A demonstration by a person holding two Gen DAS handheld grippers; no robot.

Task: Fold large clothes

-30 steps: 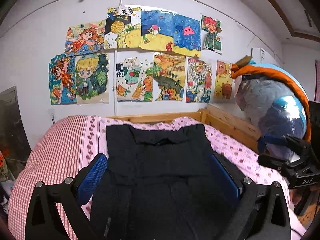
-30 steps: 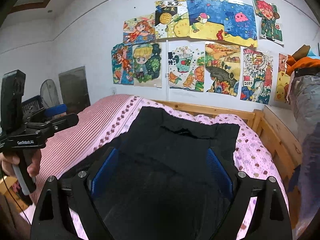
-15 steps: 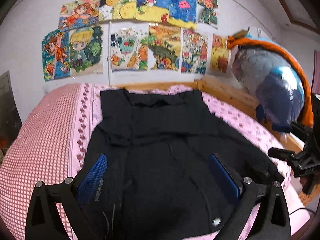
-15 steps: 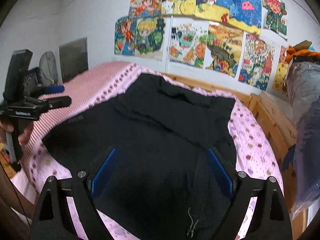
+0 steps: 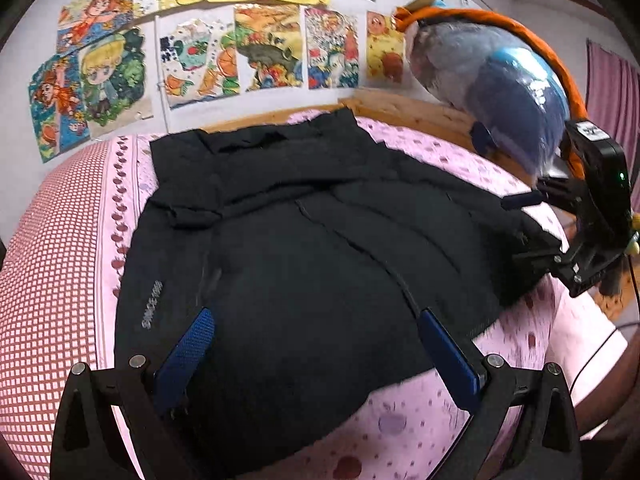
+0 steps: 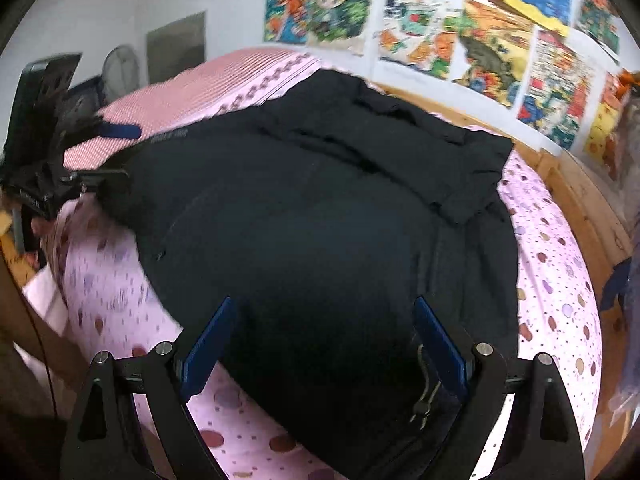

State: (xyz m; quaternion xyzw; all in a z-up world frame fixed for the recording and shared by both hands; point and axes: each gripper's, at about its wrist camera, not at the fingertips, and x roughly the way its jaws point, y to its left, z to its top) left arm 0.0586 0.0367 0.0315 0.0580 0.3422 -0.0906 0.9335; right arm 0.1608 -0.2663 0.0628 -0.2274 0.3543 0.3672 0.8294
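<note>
A large black jacket [image 5: 304, 248] lies spread on a pink bed [image 5: 60, 280], collar toward the wall; it also shows in the right wrist view [image 6: 320, 208]. My left gripper [image 5: 316, 336] is open and empty above the jacket's near hem. My right gripper [image 6: 324, 332] is open and empty above the hem near a drawcord toggle [image 6: 424, 392]. The right gripper also shows in the left wrist view [image 5: 520, 224], open around the jacket's right edge. The left gripper shows in the right wrist view [image 6: 112, 152], open around the jacket's left edge.
The bed has a wooden frame [image 5: 420, 116] along the wall and right side [image 6: 580, 184]. A bagged bundle of bedding [image 5: 500, 80] sits on the right rail. Drawings [image 5: 240, 48] cover the wall. A fan [image 6: 120, 72] stands at the far left.
Both grippers have tilted down and moved closer over the jacket, so more of the bed and the near hem show. Each gripper now reaches the jacket's side edge.
</note>
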